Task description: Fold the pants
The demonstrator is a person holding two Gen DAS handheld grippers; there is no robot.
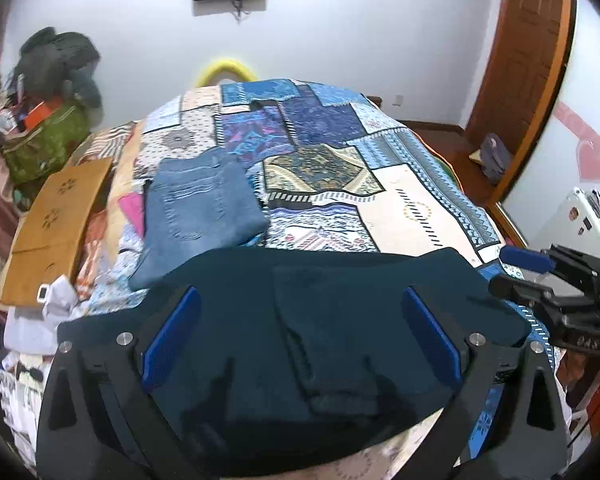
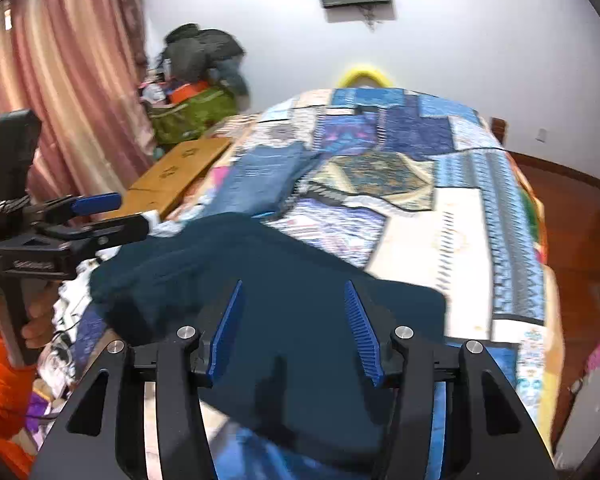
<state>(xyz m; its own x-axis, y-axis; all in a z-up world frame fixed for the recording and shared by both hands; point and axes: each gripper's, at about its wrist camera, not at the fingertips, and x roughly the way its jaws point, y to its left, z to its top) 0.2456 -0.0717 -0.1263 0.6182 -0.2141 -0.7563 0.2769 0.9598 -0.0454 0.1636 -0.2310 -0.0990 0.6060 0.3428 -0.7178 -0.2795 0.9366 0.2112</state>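
Dark teal pants (image 1: pixel 340 320) lie folded on the near part of the patchwork bed cover. In the left wrist view my left gripper (image 1: pixel 300 292) hangs over them, its blue pads (image 1: pixel 172 336) wide apart and pressing on nothing: open. The right gripper (image 1: pixel 508 272) shows at the right edge, beside the pants' right end. In the right wrist view the right gripper (image 2: pixel 293 284) stands open above the pants (image 2: pixel 284 312), with no cloth pinched between its ribbed pads (image 2: pixel 362 328). The left gripper (image 2: pixel 134 212) shows at the left, near the pants' far corner.
Folded blue jeans (image 1: pixel 202 208) lie just beyond the teal pants on the patchwork bed (image 1: pixel 412 208). A wooden board (image 1: pixel 56 224) lies along the bed's left side, with a green bag (image 1: pixel 48 144) and a clothes pile behind it. Pink curtains (image 2: pixel 60 80) hang at left. A hand (image 2: pixel 40 324) holds the left gripper's handle.
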